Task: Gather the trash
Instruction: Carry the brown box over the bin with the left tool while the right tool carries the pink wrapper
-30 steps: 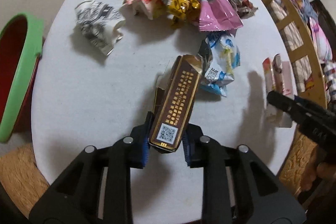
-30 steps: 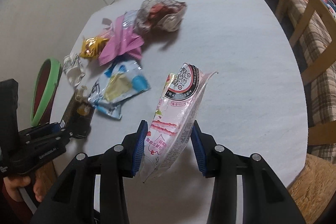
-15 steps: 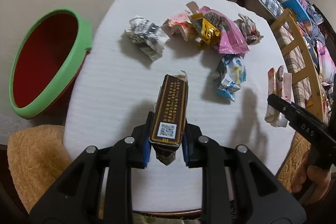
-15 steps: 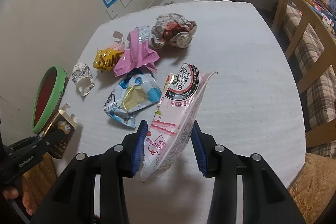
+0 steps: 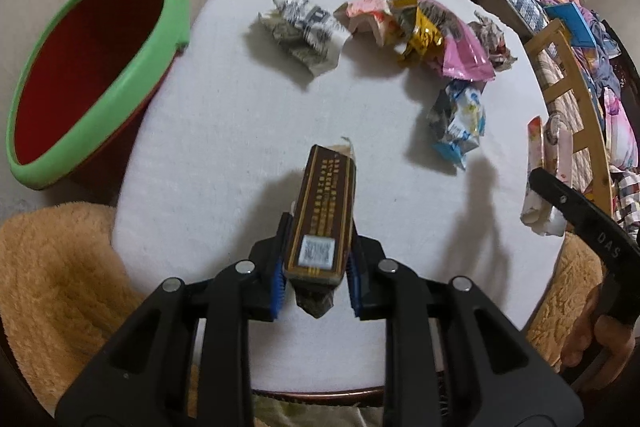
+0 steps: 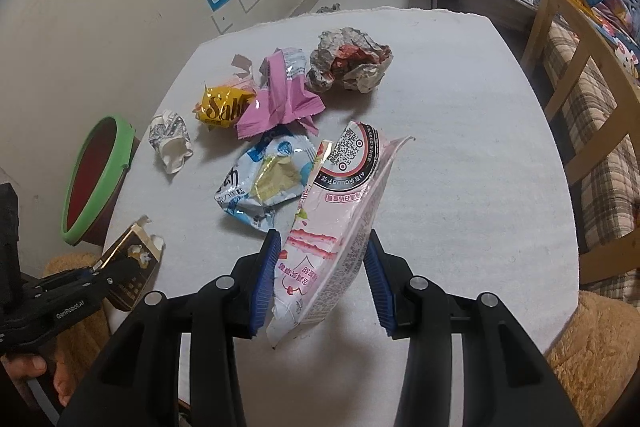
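— Over the white round table (image 5: 224, 131), what has each hand got?

— The left gripper (image 5: 317, 279) is clenched on a flattened brown and gold carton with a printed code square (image 5: 325, 217), pinched between the blue pads so it sticks out forward, lifted off the table top near the front edge. The right gripper (image 6: 320, 281) is clamped on a long pale pink foil snack wrapper (image 6: 340, 211), also raised clear of the surface.

— And the rest of the rubbish?

— It lies on the far half of the table. A crumpled black-and-white paper wad (image 5: 304, 31) sits alone on the side nearest the bin. Beside it is a heap: a torn pink card piece (image 5: 366, 13), a crushed yellow-gold foil packet (image 6: 222, 107) and a bright pink plastic pouch (image 6: 280, 95), all touching. At the far end of that heap sits a grey crumpled paper ball with red showing inside (image 6: 350, 61). A blue and white creased snack bag (image 6: 266, 183) lies nearer, just apart from the heap.

— Where's the bin?

— A red tub with a green rim (image 5: 80, 75) stands off the table's left side, lower than the top. Fuzzy tan chair cushions (image 5: 56, 287) sit at the near edge, and a wooden chair frame (image 6: 576, 75) stands on the right.
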`<state>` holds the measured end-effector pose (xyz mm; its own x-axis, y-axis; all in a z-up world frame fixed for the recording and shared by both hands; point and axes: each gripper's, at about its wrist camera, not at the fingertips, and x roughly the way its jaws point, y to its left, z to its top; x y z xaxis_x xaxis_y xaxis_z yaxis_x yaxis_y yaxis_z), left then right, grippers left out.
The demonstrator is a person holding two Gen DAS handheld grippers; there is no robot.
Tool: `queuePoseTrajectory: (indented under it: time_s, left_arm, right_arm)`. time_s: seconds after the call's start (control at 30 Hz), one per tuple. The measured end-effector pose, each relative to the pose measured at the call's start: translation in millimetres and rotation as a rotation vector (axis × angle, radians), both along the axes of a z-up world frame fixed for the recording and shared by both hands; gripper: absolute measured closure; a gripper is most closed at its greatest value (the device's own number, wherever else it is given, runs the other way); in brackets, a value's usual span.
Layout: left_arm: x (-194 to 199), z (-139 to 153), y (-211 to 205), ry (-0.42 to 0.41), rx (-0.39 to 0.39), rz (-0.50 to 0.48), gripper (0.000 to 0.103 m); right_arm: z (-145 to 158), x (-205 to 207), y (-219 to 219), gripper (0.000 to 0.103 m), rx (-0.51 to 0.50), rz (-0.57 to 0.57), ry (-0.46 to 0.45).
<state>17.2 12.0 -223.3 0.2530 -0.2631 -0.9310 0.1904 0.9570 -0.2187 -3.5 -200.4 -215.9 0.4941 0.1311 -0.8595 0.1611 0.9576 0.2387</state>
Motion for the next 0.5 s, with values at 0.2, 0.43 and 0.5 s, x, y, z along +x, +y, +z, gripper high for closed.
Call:
queuePoseTrajectory:
  time_s: [0.2,0.43,0.5]
  left_arm:
    - [0.1,-7.9,1.4,0.027,-0.018,-0.002,0.079]
    - [-1.3,4.7,2.4,-0.016,-0.007,0.003,0.08]
    - [-0.8,10.1,2.8,-0.034,-0.002,0.002,0.08]
  right_arm:
    - [-0.4,-0.7,-0.2,0.062,0.002,-0.003,0.002]
    - [2.7,-1.2,3.8,0.061,-0.006,0.007,-0.009]
    - [4.4,-1.6,5.1,0.061,-0.008,0.011,-0.014]
